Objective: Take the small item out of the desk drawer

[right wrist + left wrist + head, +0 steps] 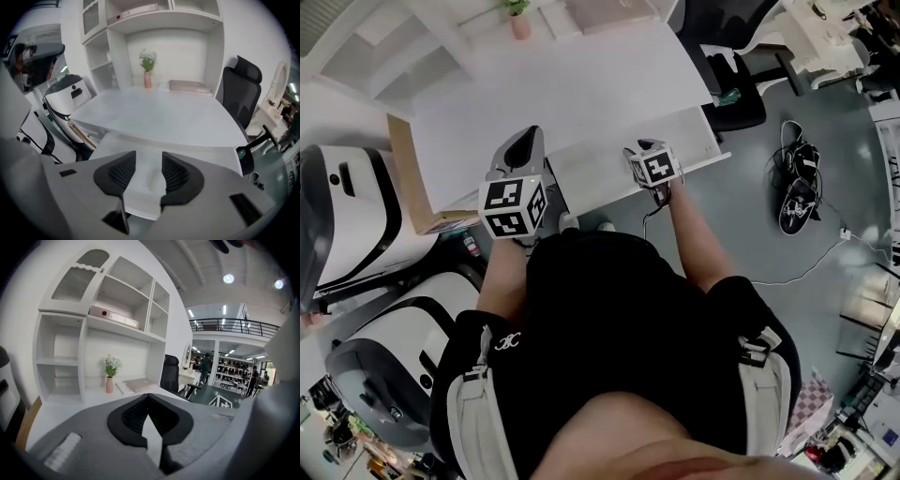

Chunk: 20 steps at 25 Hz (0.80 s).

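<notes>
My right claw (148, 159) hangs over the front edge of the desk (154, 117). Its jaws are spread wide, with nothing pinched. Between the two dark pads I see only the pale floor of the drawer (192, 149), which sticks out from under the desk's front edge. I can't make out the small item in there. The drawer floor looks plain white, with one faint smudge that I can't read either way.

My left claw (147, 397) is up above the desk's left front corner, pointing across the top. Its tips are pressed together and nothing is caught between them.

At the back of the desk stands a pink vase with flowers (147, 75), and a flat pinkish book or pad (190, 86) lies just to its right. A white shelf unit (93, 329) rises behind the desk. There's a black office chair (241, 93) at the desk's right end. Past the desk's left end are rounded white machines with black trim (347, 216). A pair of dark shoes (797, 192) sits on the grey floor, well away from the desk's right side. A white cable (806, 272) runs along the floor near them.
</notes>
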Each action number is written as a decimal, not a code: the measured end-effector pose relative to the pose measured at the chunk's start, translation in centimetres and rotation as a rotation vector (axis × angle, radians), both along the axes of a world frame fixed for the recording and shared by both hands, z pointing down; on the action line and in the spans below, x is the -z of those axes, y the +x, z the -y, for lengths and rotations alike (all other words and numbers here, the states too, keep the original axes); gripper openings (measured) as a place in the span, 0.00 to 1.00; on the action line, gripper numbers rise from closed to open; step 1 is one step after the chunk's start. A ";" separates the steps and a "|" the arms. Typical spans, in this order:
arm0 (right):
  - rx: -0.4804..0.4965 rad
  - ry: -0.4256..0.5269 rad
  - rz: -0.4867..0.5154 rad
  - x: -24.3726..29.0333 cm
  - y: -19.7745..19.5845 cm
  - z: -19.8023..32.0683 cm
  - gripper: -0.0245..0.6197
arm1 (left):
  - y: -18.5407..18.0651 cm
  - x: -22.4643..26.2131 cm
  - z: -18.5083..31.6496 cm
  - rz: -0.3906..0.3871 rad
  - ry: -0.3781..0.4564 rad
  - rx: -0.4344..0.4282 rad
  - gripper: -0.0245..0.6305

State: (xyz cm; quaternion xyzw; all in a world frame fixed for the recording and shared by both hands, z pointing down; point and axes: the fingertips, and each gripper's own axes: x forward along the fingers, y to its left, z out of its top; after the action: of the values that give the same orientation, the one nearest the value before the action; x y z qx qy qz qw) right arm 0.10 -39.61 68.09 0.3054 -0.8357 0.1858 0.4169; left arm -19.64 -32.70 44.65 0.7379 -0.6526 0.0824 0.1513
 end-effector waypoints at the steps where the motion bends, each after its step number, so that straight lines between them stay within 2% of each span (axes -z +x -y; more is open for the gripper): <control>1: 0.013 -0.009 -0.029 -0.6 0.1 0.0 0.29 | -0.3 0.0 -0.1 0.000 0.000 0.007 0.06; 7: 0.050 -0.124 -0.144 -4.9 0.9 -0.2 0.31 | -1.7 -0.2 -1.0 0.000 -0.004 0.037 0.06; 14: -0.056 -0.327 -0.145 -8.5 1.2 0.6 0.32 | -2.5 -0.2 -1.7 0.009 -0.006 0.070 0.06; 20: -0.102 -0.354 -0.231 -11.4 1.6 1.7 0.31 | -3.2 -0.5 -2.3 0.025 -0.023 0.103 0.06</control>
State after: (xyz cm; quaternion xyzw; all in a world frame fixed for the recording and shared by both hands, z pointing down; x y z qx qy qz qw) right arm 1.69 -41.33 79.45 0.2885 -0.7203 0.3142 0.5470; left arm -22.83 -30.39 45.12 0.7005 -0.6904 0.0914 0.1559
